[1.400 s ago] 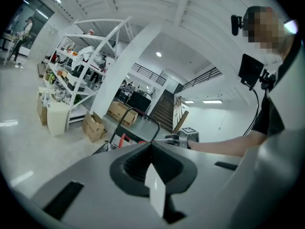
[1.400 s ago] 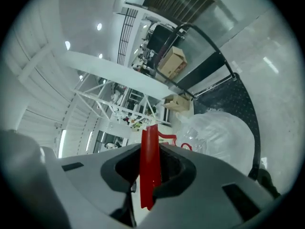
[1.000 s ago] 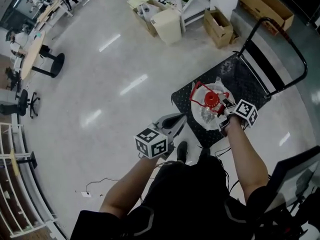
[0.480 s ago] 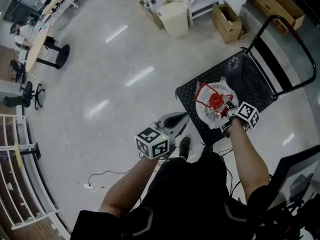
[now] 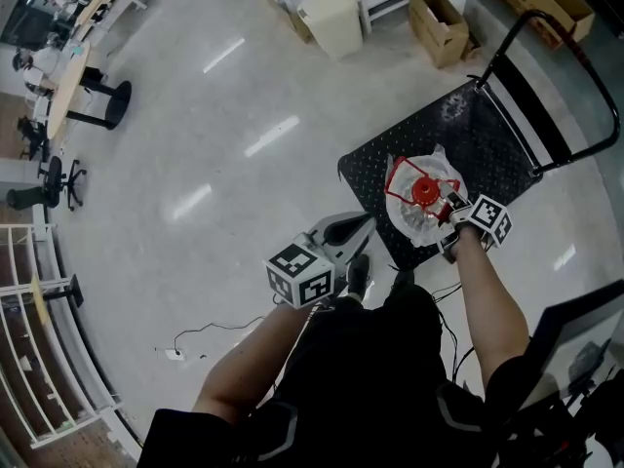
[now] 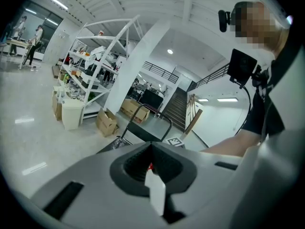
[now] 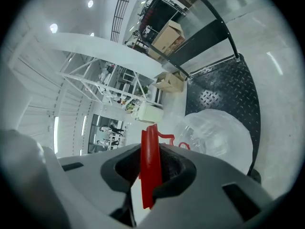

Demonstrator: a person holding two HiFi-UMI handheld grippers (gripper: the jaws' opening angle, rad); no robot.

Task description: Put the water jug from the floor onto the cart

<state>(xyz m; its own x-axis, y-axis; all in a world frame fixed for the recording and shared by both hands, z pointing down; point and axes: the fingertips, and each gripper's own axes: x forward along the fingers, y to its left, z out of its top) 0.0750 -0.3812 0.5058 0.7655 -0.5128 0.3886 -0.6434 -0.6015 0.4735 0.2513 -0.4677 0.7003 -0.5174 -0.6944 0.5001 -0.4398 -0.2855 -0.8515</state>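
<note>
The water jug (image 5: pixel 419 203) is clear plastic with a red cap and a red carrying handle. It sits over the near part of the black cart deck (image 5: pixel 478 135); I cannot tell whether it rests on the deck. My right gripper (image 5: pixel 451 206) reaches it from the near side. In the right gripper view, the right gripper (image 7: pixel 151 171) is shut on the red handle (image 7: pixel 151 144), with the jug's body (image 7: pixel 219 137) just beyond. My left gripper (image 5: pixel 343 230) hangs over the floor left of the cart, apart from the jug. In the left gripper view, the left gripper (image 6: pixel 152 152) stands shut with nothing in it.
The cart's black push bar (image 5: pixel 575 76) rises at its far end. Cardboard boxes (image 5: pixel 436 25) and a white bin (image 5: pixel 331 22) stand beyond the cart by white shelving. A round table and chairs (image 5: pixel 68 96) are far left. A cable (image 5: pixel 195 344) lies on the floor.
The right gripper has sunk with the jug toward the cart deck. The left gripper has drifted slightly and stays shut.
</note>
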